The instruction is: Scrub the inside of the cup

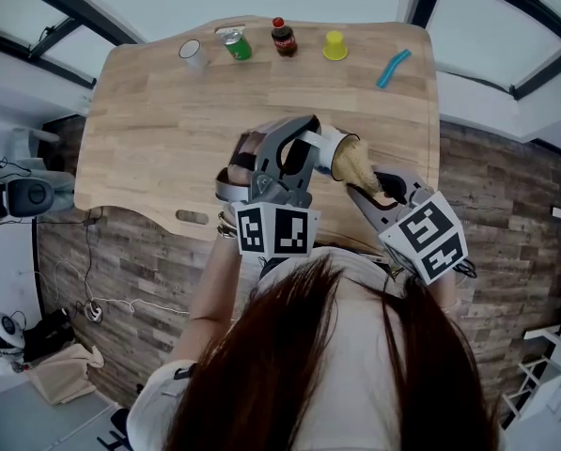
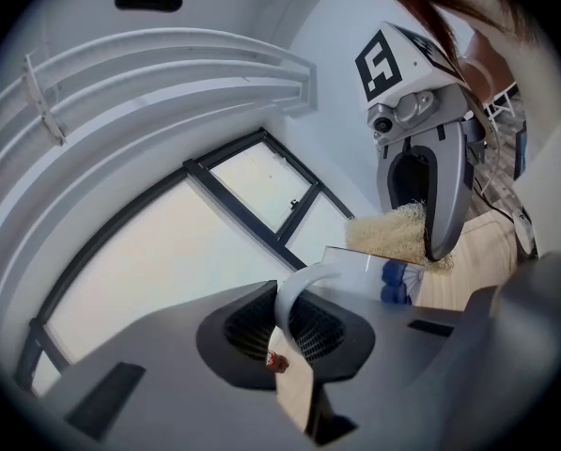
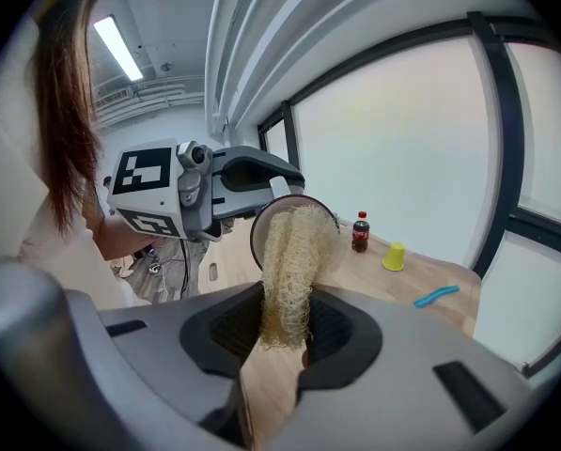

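Scrubbing looks barely begun, I'd say: my right claw [image 3: 278, 341] pinches the loofah [image 3: 294, 252] at the cup [image 2: 371, 267] mouth, and my left claw [image 2: 294, 355] clamps its handle [image 2: 297, 287].

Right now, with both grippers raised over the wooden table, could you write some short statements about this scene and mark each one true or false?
1. The right gripper is shut on the beige fibrous loofah sponge. True.
2. The loofah sponge lies flat on the light wooden table. False: it is held in the air, with its tip at the mouth of the white cup.
3. The left gripper holds the white cup by its curved handle. True.
4. The small yellow cup stands between the green can and the dark cola bottle. False: in the head view it stands to the right of the bottle, and the bottle is the one in the middle.
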`<state>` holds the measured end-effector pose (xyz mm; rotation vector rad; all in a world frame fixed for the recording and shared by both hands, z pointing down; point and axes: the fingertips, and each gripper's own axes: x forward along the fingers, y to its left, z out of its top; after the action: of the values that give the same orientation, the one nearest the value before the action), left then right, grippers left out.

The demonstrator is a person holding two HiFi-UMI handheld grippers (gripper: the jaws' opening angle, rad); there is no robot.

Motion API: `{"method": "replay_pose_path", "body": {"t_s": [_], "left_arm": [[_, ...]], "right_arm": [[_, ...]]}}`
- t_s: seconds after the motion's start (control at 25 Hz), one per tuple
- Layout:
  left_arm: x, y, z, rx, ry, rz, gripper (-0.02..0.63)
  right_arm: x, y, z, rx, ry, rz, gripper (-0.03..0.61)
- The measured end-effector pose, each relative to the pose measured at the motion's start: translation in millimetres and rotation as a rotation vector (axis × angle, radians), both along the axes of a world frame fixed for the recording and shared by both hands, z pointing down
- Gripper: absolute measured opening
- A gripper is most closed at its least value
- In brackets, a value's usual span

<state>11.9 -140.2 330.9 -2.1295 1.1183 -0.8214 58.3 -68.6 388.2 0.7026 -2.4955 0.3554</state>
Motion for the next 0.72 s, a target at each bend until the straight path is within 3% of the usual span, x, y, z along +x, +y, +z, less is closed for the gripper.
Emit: {"method": "replay_pose_path", "body": {"t_s": [0.72], "left_arm": [[11,3,5,0.040,-0.123,0.071,0.025]], "right_arm": [[-4,2,14,-0.073,0.035,-0.015,0.106]]}}
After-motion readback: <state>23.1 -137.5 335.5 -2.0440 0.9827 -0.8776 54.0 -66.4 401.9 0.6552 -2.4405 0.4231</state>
